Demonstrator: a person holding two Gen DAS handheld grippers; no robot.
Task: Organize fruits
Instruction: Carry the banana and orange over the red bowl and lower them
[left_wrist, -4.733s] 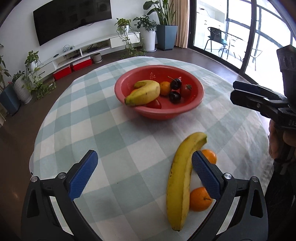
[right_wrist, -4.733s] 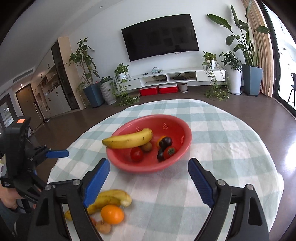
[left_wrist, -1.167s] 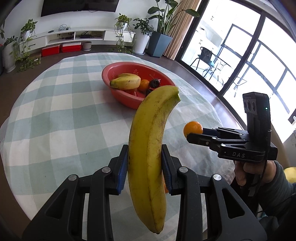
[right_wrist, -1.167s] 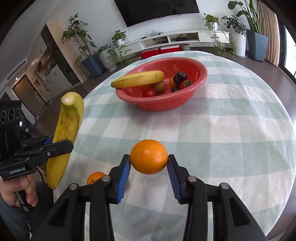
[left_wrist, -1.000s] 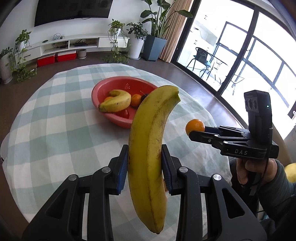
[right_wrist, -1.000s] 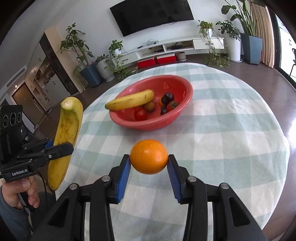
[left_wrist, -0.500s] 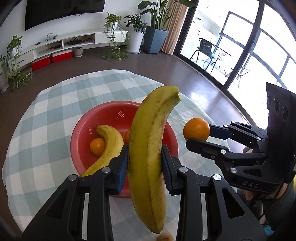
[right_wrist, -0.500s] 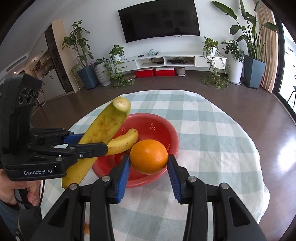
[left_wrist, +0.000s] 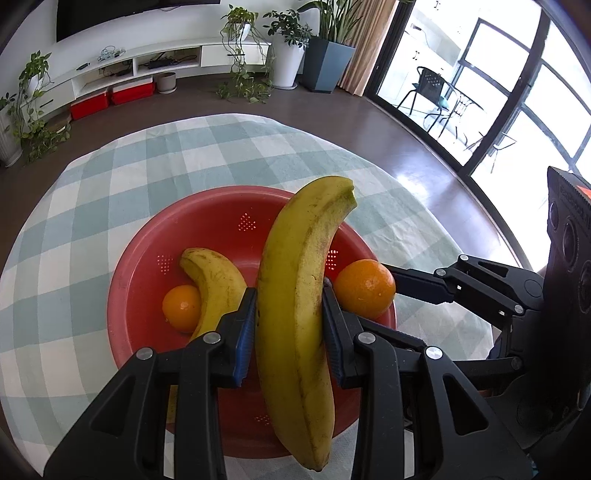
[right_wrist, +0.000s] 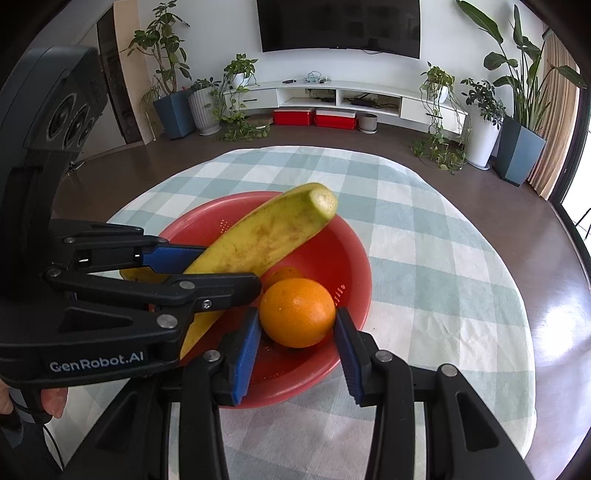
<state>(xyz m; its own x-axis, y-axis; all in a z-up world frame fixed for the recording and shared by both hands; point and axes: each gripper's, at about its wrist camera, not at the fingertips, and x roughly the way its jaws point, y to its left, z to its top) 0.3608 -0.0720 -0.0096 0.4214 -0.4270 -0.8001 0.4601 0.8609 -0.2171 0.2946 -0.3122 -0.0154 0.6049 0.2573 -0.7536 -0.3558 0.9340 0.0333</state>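
- Fruit drop-off step: both tongs hang over the red bowl (left_wrist: 133, 266), each loaded.
- Left tongs (left_wrist: 288, 328) clamped on a big banana (left_wrist: 295, 295), blue pads pressing its middle, cut end tilted up over the bowl's centre.
- Right tongs (right_wrist: 297, 334) gripping an orange (right_wrist: 297, 312) between both pads, held above the bowl's near-right part.
- In the right wrist view the left tongs (right_wrist: 207, 269) sit just beside the orange, banana angled across the bowl.
- Bowl on the checked worktop (left_wrist: 110, 173) already holds a smaller banana (left_wrist: 214, 280) and another orange (left_wrist: 181, 308); other contents hidden.
- Next move, by my read: lower a bit, then open the pads so each fruit settles in a free spot.
- Risk: tongs crowd each other, so releasing one at a time looks safer; the orange may roll.
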